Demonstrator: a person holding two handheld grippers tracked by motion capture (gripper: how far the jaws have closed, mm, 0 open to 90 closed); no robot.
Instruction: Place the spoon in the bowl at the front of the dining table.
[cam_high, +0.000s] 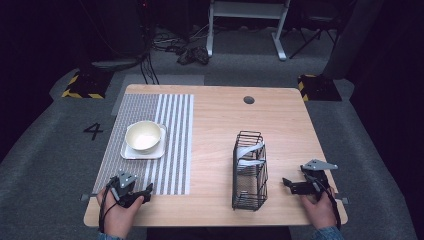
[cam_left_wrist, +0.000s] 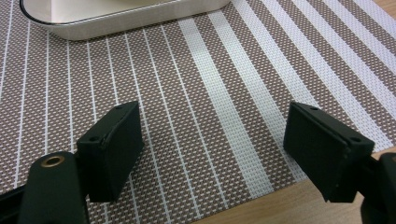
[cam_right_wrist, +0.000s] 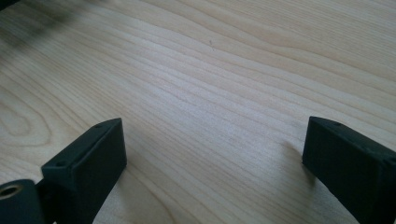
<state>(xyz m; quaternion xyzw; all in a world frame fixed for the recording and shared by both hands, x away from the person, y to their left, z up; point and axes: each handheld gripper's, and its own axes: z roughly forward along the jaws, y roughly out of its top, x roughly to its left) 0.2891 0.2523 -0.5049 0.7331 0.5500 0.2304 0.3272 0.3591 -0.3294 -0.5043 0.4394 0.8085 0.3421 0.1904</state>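
Our left claw (cam_high: 142, 192) hovers wide open and empty over the near edge of the striped mat (cam_high: 170, 145), with the bowl (cam_high: 143, 135) on its plate (cam_high: 126, 152) just beyond. Our right claw (cam_high: 291, 184), also agape and holding nothing, hangs over bare surface (cam_high: 215, 125) beside the wire rack (cam_high: 249, 170).

Both claws (cam_high: 141, 194) (cam_high: 292, 184) (empty) agape

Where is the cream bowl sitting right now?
In the high view the cream bowl sits on a square white plate on the striped placemat, left half of the table, beyond the left hand-held gripper.
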